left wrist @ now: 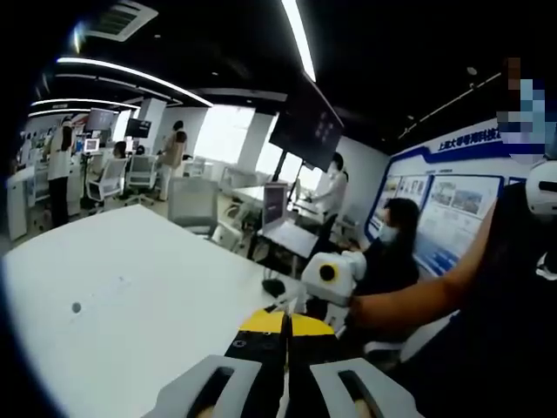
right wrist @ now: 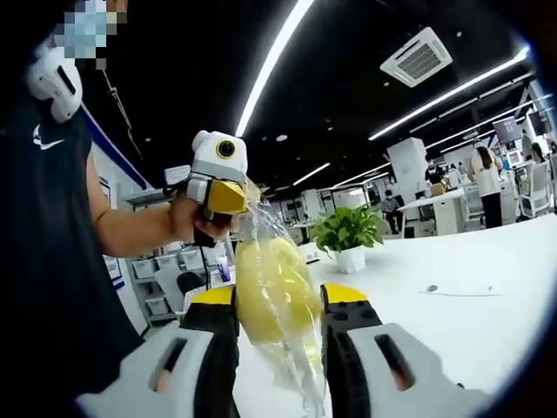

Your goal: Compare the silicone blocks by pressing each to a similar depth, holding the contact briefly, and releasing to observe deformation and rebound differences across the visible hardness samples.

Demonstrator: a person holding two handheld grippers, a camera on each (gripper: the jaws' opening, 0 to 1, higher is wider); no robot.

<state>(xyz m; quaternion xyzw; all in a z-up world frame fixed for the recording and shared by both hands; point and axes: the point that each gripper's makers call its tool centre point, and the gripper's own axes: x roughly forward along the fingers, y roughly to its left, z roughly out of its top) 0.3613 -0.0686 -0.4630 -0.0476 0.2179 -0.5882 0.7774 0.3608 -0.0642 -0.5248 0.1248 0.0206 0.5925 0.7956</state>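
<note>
Above the near edge of the white table [left wrist: 113, 296], the left gripper view looks along the left gripper [left wrist: 287, 335], whose black, yellow-tipped jaws stand closed together; whether anything thin is pinched between them cannot be told from here. Beyond them the right gripper [left wrist: 331, 279] shows, held by a person's hand. Office chairs and standing people fill the far room.

Over the table's near corner in the right gripper view, the right gripper's jaws stand apart on either side of a yellow silicone block [right wrist: 271, 292] sealed in a clear plastic bag [right wrist: 291, 366]; the jaws look to touch its flanks, lightly at most. The bag's top is pinched by the left gripper, held up in a hand. A potted plant [right wrist: 346, 233] sits further along the table.

Judging by this, one sample is being presented for a squeeze; other hardness samples are left to compare.
</note>
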